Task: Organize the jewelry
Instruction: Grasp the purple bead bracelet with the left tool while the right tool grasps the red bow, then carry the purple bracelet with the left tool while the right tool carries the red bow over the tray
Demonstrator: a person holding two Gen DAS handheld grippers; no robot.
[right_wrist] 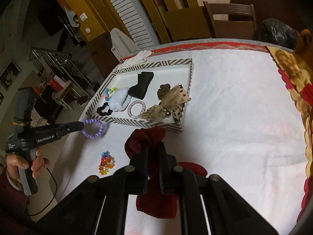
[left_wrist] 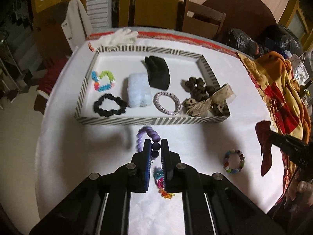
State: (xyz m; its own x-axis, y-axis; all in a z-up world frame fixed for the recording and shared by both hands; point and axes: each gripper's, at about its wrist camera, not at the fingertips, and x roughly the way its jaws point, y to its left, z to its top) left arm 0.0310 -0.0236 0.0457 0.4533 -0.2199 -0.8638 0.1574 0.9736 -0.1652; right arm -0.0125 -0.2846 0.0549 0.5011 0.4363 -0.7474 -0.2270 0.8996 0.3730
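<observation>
My left gripper (left_wrist: pixel 156 144) is shut on a purple bead bracelet (left_wrist: pixel 145 135) and holds it above the white table, just in front of the striped tray (left_wrist: pixel 152 121). The same bracelet (right_wrist: pixel 93 128) and left gripper (right_wrist: pixel 81 126) show in the right wrist view. My right gripper (right_wrist: pixel 152 146) is shut on a dark red velvet scrunchie (right_wrist: pixel 145 138), held near the tray's front corner (right_wrist: pixel 176 127). The tray holds bracelets, scrunchies and a bow. A multicoloured bead bracelet (left_wrist: pixel 234 161) and a colourful chain (left_wrist: pixel 162 184) lie on the table.
A patterned orange and red cloth (left_wrist: pixel 281 90) covers the table's right side. A white glove (left_wrist: pixel 119 36) lies behind the tray. Chairs (left_wrist: pixel 201 17) and black bags (left_wrist: pixel 242 39) stand beyond the far edge. The colourful chain (right_wrist: pixel 106 162) lies at the left of the right wrist view.
</observation>
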